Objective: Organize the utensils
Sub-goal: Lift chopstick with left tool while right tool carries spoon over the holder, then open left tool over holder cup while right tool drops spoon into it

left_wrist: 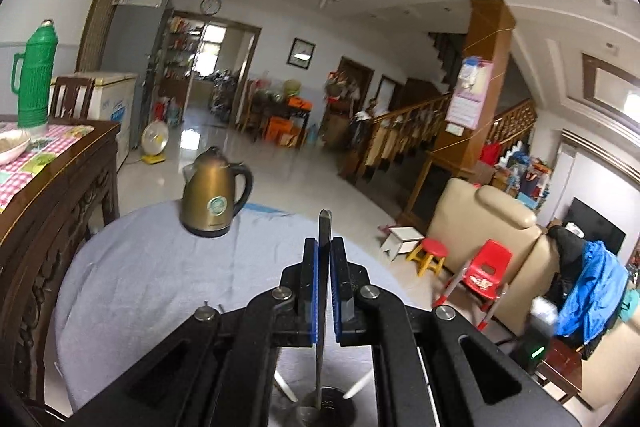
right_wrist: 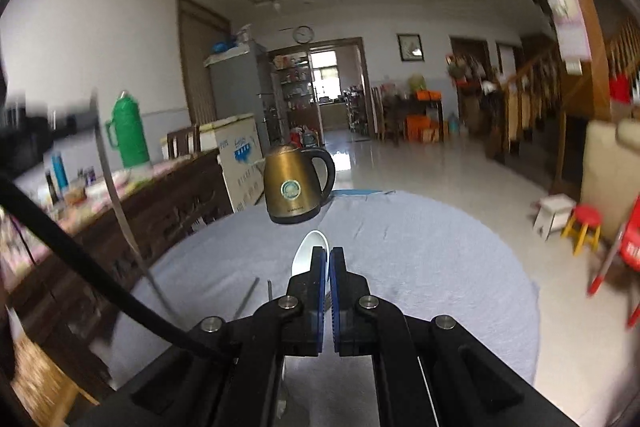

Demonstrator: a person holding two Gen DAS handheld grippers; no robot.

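My left gripper (left_wrist: 324, 247) clamps a metal utensil (left_wrist: 323, 227) above what may be a dark holder (left_wrist: 328, 405) with white handles. My right gripper (right_wrist: 329, 255) grips a white spoon (right_wrist: 306, 251) over the grey-clothed table (right_wrist: 420, 267).

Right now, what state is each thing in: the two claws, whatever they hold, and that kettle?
Left gripper: shut on a metal utensil, held upright.
Right gripper: shut on a white spoon.
Kettle: upright on the grey cloth, lid closed.
Green thermos: upright, capped.
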